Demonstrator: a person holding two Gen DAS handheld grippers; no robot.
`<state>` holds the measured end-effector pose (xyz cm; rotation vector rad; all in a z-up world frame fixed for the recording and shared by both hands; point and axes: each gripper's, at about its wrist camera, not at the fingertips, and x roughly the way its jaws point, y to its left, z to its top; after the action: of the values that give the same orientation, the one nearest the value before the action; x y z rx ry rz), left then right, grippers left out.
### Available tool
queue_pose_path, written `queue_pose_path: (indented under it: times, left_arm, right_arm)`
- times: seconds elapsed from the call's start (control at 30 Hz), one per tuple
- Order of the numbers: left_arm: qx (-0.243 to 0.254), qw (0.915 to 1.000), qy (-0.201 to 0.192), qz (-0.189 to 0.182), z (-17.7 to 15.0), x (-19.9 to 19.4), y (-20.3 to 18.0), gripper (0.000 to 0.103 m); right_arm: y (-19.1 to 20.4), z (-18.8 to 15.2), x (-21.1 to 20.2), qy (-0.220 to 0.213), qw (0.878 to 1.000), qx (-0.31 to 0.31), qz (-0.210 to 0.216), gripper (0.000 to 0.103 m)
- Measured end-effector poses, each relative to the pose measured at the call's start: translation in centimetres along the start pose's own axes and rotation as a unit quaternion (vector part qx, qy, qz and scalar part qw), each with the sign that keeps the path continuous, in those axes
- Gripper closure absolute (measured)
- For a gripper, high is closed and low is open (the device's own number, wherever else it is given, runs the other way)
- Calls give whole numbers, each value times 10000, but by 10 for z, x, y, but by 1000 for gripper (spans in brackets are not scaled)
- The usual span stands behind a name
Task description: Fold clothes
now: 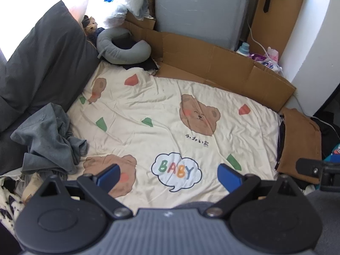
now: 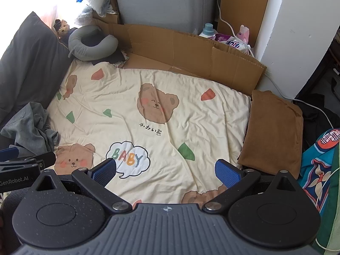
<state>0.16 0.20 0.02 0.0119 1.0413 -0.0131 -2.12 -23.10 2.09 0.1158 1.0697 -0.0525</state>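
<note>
Both gripper sets [image 1: 169, 175] [image 2: 165, 171] wide, empty

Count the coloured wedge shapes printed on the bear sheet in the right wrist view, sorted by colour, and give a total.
Green wedges: 4
Red wedges: 2 in full; a third red patch shows at the claw's edge, too hidden to count.
Total: 6 on the sheet.
</note>
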Motion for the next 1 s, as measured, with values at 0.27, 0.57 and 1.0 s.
queue_pose_path:
  times: [0.27,0.57,1.0]
  left_arm:
    - [49,10000,33,-59,5,2,0,4]
    - [-48,10000,-40,-46,0,2,3,4]
    - [-99,9999,-49,-74,1,2,4,4]
  right_arm:
    - [-2,1,0,17,10000,17,0,1]
    - [0,0,-1,8,10000,27,-57,1]
    - [-2,0,-1,-32,10000,41,-31,1]
